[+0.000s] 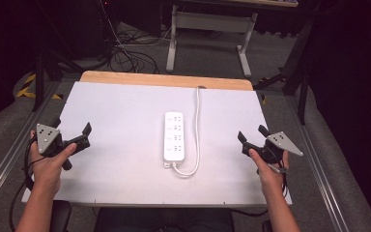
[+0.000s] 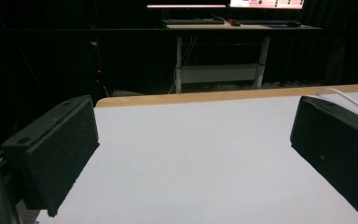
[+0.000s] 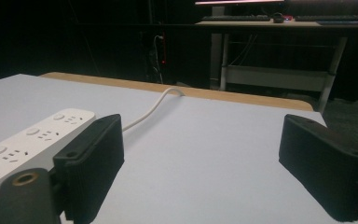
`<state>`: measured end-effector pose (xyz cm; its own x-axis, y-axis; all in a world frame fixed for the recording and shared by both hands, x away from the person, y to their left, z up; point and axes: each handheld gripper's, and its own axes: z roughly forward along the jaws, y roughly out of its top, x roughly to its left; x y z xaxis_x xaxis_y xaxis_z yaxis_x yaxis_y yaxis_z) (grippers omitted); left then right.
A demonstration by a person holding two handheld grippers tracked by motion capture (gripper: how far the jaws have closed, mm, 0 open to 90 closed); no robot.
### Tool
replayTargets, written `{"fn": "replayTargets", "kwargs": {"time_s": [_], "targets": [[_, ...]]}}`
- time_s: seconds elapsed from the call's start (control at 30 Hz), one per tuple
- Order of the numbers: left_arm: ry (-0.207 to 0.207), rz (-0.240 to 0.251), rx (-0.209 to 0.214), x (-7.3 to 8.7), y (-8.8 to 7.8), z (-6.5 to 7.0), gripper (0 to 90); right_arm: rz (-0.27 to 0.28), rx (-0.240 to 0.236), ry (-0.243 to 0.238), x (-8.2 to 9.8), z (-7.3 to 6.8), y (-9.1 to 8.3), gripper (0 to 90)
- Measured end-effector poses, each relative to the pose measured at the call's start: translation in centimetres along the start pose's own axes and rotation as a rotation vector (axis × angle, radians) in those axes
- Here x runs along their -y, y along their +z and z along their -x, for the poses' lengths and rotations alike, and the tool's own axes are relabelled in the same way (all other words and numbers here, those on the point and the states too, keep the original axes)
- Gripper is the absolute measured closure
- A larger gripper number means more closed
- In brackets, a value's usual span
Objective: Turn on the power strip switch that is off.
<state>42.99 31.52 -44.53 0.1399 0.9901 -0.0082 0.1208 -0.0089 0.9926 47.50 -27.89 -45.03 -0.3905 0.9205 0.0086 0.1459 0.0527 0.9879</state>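
A white power strip lies lengthwise in the middle of the white table top. Its white cable loops from the near end and runs up to the far edge. At the table's left, a hand holds my left gripper open, its jaws wide apart over bare surface. Level with it at the table's right, my right gripper is also open and empty. In the right gripper view the strip lies just left of the left jaw, and the cable runs away beyond it.
A wooden strip borders the table's far edge. Beyond it stands a desk on white legs, with loose cables on the floor. Metal rails run along both sides of the table.
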Motion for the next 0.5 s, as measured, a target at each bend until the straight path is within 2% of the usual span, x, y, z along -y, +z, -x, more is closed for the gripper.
{"fn": "replayTargets", "kwargs": {"time_s": [0.27,0.37,0.5], "targets": [[0.004,-0.003,0.003,-0.01,0.02,0.03,1.5,0.021,0.020,0.008,-0.22,0.25,-0.26,25.4],[0.004,-0.002,0.004,-0.02,0.03,0.03,1.5,0.021,0.063,0.011,-0.37,0.23,-0.18,34.5],[0.002,-0.002,0.004,-0.02,0.04,-0.02,1.4,0.020,0.066,0.012,-0.45,0.34,-0.22,48.5]]}}
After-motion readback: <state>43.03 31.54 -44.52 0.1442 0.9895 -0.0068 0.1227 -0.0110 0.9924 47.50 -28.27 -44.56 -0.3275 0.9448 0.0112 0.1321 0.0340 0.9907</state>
